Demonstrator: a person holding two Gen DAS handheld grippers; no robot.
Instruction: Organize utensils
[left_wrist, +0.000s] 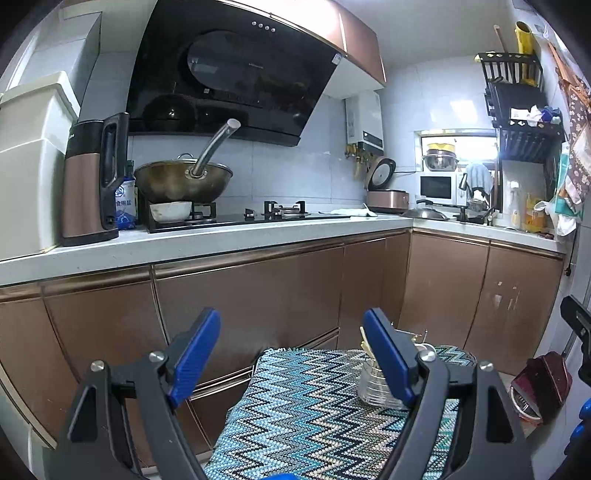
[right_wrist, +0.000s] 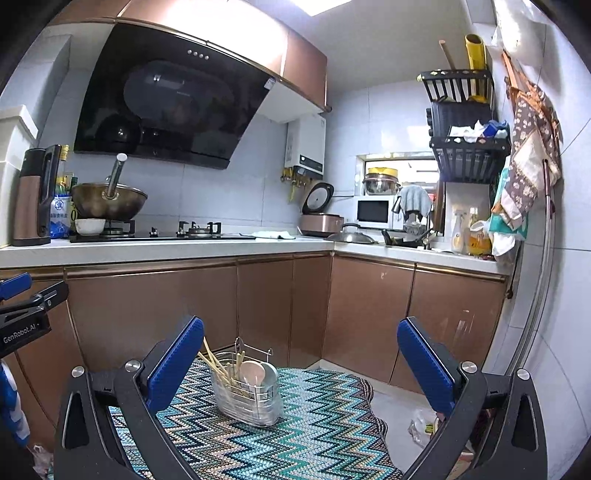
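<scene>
We're holding both grippers (left_wrist: 291, 354) (right_wrist: 301, 365) spread wide, gripping nothing, facing the utensil caddy (right_wrist: 247, 391) sitting near the zigzag cloth's (right_wrist: 317, 435) far edge, probably holding chopsticks (right_wrist: 214, 363).

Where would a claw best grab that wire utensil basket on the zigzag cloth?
Probably by the wire handle loops rising above the rim of the utensil basket, coming from above. The basket stands upright on the zigzag cloth; its body looks wide, and chopsticks and spoons crowd the opening.

Support surface: zigzag-patterned cloth (right_wrist: 317, 424). One wire caddy (right_wrist: 251, 398) stands upright on it, holding chopsticks (right_wrist: 216, 363) and spoons (right_wrist: 255, 371)
</scene>
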